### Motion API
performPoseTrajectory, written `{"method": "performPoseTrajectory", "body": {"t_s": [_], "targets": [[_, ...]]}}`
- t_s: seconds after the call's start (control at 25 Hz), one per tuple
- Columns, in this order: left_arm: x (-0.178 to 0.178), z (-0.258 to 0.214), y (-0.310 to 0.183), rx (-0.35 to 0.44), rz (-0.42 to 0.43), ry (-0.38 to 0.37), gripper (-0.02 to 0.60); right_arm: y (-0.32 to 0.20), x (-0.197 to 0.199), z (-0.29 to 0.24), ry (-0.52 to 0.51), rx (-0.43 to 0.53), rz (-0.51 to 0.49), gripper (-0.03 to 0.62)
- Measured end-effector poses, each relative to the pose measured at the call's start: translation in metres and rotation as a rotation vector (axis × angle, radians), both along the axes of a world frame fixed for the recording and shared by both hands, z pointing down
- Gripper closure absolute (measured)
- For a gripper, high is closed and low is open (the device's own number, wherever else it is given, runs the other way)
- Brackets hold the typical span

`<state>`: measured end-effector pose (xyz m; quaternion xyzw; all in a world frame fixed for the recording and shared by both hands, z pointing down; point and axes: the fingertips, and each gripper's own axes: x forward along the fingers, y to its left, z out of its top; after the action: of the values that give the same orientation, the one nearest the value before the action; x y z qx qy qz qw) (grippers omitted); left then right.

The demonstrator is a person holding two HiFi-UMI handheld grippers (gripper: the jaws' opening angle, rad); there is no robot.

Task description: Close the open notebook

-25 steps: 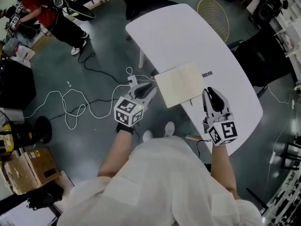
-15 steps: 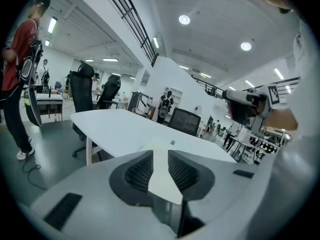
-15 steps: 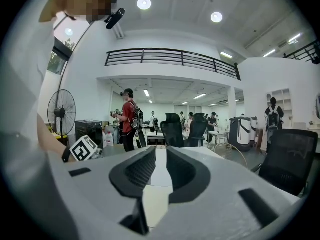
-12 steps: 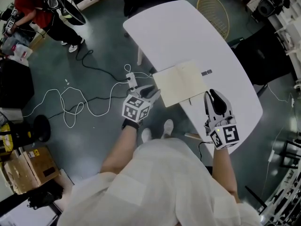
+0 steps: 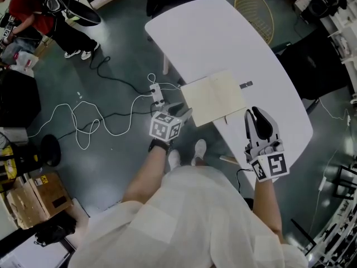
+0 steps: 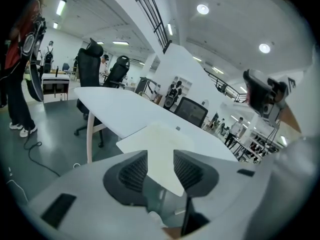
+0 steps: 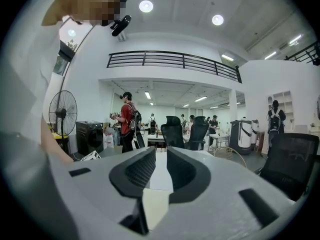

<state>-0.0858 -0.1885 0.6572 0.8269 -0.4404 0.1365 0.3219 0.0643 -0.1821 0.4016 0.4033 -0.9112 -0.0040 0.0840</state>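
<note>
Flat cream notebook (image 5: pixel 213 96) on the counter (image 5: pixel 223 38), one corner between the just-opened, released jaws of the left hand-held gripper (image 5: pixel 183 112); right hand-held gripper (image 5: pixel 255 114) empty, slightly parted.

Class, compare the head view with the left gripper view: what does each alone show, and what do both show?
Head view only: the power strip on the floor and the person's shoes. Left gripper view only: ceiling lights, and the left gripper from behind, its jaws just opening, the notebook corner in their gap, unpinched. Both: the open notebook, white table and right gripper.
</note>
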Motion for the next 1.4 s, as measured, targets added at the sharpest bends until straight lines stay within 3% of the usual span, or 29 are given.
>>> {"method": "performPoseTrajectory", "body": {"t_s": [0.48, 0.8, 1.16, 1.4], "targets": [[0.006, 0.047, 0.000, -0.168, -0.015, 0.022, 0.403, -0.005, 0.001, -0.006, 0.006, 0.007, 0.002, 0.523], [0.021, 0.079, 0.002, -0.284, -0.015, 0.128, 0.379, -0.013, 0.009, -0.002, 0.012, -0.001, 0.018, 0.523], [0.032, 0.099, 0.006, -0.375, -0.033, 0.181, 0.368, -0.021, 0.016, 0.002, 0.018, -0.014, 0.023, 0.523], [0.043, 0.099, 0.000, -0.385, -0.030, 0.228, 0.366, -0.023, 0.015, 0.006, 0.033, -0.013, 0.013, 0.523]]}}
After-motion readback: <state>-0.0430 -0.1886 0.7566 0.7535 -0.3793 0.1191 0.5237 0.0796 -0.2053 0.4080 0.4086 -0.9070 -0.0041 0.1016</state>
